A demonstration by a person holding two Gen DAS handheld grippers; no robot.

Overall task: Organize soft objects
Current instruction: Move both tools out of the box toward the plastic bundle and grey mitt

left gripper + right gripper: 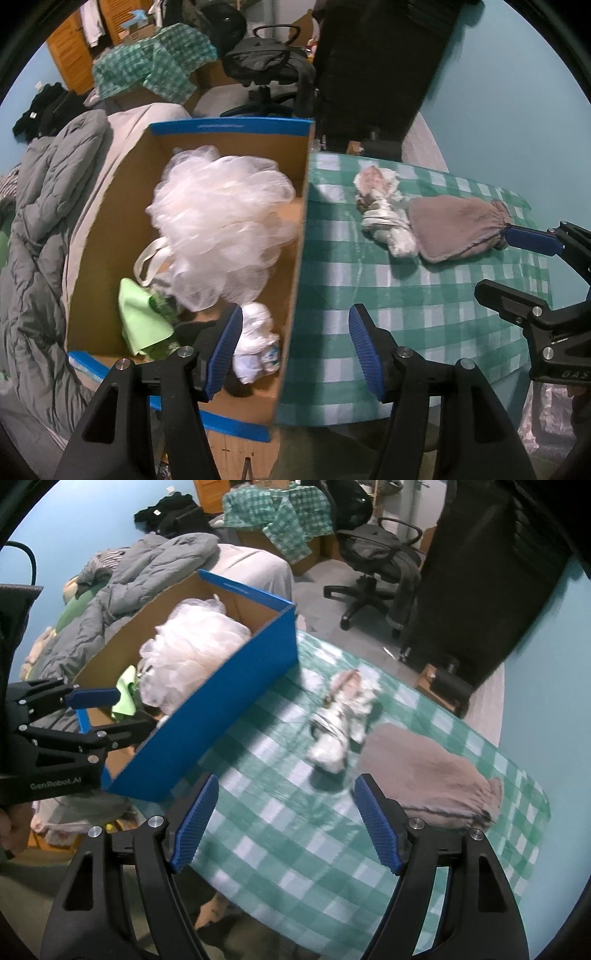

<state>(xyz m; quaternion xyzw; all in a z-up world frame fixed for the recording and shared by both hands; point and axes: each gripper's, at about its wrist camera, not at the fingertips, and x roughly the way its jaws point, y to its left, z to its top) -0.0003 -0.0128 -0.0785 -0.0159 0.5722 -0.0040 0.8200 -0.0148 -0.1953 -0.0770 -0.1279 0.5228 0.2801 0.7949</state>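
Observation:
A cardboard box (229, 127) with blue outer walls (221, 716) holds a white mesh bath pouf (221, 221) (192, 653), a green cloth (140, 321) (125, 694) and a white sock bundle (255, 343). My left gripper (295, 350) (122, 712) hangs open above the box's right wall, holding nothing. On the checked tablecloth (406, 314) (295, 849) lie a rolled white patterned bundle (384, 210) (340, 720) and a grey-brown fuzzy pouch (458, 229) (424, 771). My right gripper (286, 825) (517, 273) is open over the cloth, its right finger by the pouch's near edge.
A grey quilted jacket (44, 221) (147, 565) lies left of the box. Behind the table stand a black office chair (373, 554) and a tall dark cabinet (480, 572). A person's hand (14, 830) shows at the left edge.

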